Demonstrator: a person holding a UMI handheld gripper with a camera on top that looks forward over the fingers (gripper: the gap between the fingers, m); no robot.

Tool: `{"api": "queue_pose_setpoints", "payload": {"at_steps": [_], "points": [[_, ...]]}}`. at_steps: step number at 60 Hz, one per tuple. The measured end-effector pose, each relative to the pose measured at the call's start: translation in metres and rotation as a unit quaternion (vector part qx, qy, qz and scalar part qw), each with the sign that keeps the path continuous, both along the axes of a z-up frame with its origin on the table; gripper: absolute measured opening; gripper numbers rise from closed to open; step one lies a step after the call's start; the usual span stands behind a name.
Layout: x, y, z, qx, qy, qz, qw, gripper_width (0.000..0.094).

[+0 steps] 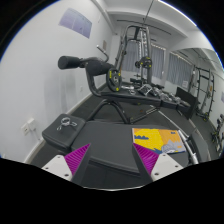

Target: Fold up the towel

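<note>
**Hovering with an open claw above the table**

Looking down along the claw [112, 162], its two fingers [78, 160] are spread wide apart and hold nothing. A flat grey sheet [110, 150] lies just ahead of them and runs in between them. I think this is the towel, but I cannot be sure. It seems to lie spread out, not yet folded.

The claw is likely held open and low so it can pinch an edge of the sheet.

A bright book [152, 137] sits near the sheet on one side. A black gadget [64, 126] sits on the other side. The near edge of the sheet is hidden under the claw. Beyond the table stands a gym machine [135, 60], well apart, so there is room to lift and fold.
</note>
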State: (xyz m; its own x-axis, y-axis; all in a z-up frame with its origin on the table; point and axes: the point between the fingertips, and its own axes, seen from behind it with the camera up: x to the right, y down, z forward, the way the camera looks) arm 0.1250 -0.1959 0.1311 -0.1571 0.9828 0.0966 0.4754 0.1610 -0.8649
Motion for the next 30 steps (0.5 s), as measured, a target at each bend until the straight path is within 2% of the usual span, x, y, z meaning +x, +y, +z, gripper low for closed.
{"api": "queue_pose_setpoints", "payload": {"at_steps": [15,30], "points": [[-0.085,0.076,-0.015,-0.008,0.006,-0.058,0.998,0.0849],[-0.153,0.108,-0.081,-0.010,-0.023,-0.081,0.996,0.0855]]}}
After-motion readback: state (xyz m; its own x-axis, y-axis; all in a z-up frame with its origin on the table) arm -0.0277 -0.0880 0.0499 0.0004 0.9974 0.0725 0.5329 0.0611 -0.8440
